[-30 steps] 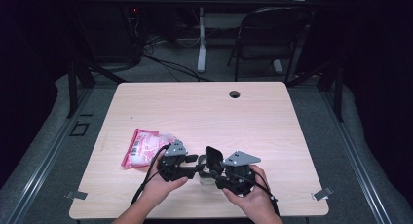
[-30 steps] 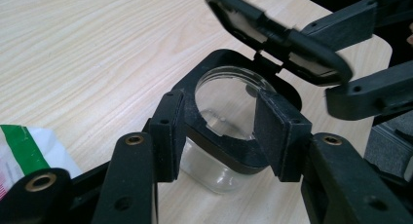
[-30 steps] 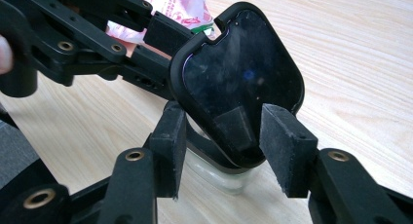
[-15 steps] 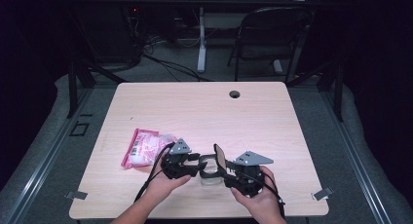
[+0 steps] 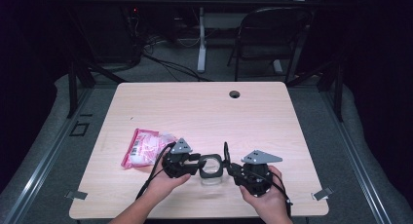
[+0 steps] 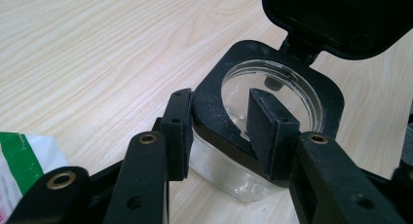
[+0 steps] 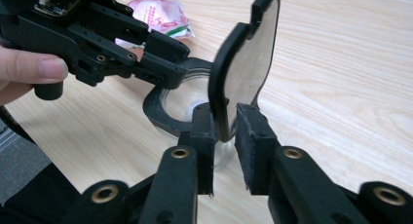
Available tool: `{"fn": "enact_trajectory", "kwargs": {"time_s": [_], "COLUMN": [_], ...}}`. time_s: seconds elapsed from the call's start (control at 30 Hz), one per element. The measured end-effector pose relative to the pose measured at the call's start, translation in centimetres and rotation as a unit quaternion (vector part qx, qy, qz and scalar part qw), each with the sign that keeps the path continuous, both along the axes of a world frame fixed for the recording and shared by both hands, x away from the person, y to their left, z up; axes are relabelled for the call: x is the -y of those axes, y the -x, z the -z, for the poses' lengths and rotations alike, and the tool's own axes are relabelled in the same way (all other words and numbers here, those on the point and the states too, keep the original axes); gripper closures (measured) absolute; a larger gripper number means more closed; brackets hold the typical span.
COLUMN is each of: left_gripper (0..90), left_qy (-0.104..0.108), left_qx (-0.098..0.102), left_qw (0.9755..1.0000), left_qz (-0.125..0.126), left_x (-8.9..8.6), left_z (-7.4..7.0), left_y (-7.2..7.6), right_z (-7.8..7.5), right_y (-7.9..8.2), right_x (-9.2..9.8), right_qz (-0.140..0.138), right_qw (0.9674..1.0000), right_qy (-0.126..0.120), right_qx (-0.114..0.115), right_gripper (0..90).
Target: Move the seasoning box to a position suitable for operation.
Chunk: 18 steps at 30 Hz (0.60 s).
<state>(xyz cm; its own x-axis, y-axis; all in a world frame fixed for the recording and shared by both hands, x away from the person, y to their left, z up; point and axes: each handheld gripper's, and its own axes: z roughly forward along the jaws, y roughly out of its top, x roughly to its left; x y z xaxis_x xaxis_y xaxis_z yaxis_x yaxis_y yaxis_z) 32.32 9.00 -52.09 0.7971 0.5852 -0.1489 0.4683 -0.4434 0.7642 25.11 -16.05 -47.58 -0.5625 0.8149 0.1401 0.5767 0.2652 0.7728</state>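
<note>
A clear container (image 5: 211,179) with a black rim (image 6: 336,102) stands near the table's front edge, its hinged black lid (image 5: 225,153) raised upright. My left gripper (image 5: 202,163) has just been closing and is shut on the rim, one pad (image 6: 178,124) outside and the other pad (image 6: 265,121) inside the opening. My right gripper (image 7: 225,117) has just been closing too, with the lid (image 7: 243,63) between its pads, and grips the lid's lower edge. In the right gripper view the left gripper (image 7: 160,68) reaches in over the container rim (image 7: 156,107).
A pink and white packet (image 5: 146,147) lies on the wooden table (image 5: 204,112) just left of the left hand, also the packet (image 7: 160,14) in the right gripper view. A cable hole (image 5: 234,94) sits at the far edge. A folding chair (image 5: 272,34) stands behind the table.
The right gripper has moved a little to the right and swung the lid up off the container, so the round opening now shows. The left gripper has stayed in place.
</note>
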Motion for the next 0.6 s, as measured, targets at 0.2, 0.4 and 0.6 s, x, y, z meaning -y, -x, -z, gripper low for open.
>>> {"fn": "enact_trajectory", "kwargs": {"time_s": [0.2, 0.4, 0.6], "left_gripper": [62.2, 62.1, 61.2], "left_qy": [-0.002, -0.003, 0.006], "left_qx": [0.002, 0.005, -0.003], "left_qw": [1.0000, 1.0000, 1.0000], "left_qz": [0.002, -0.002, -0.004], "left_x": [-0.02, 0.04, 0.01], "left_z": [0.00, 0.05, 0.14], "left_y": [0.02, 0.06, 0.04], "right_z": [-0.10, -0.10, 0.06], "right_y": [-0.24, -0.27, -0.33], "right_x": [0.78, 0.81, 0.79], "right_qz": [0.003, 0.003, 0.008], "right_qw": [0.9998, 0.9998, 0.9999], "right_qy": [-0.005, -0.005, -0.008], "right_qx": [-0.017, -0.020, -0.011], "right_gripper": [81.6, 82.1, 83.1]}}
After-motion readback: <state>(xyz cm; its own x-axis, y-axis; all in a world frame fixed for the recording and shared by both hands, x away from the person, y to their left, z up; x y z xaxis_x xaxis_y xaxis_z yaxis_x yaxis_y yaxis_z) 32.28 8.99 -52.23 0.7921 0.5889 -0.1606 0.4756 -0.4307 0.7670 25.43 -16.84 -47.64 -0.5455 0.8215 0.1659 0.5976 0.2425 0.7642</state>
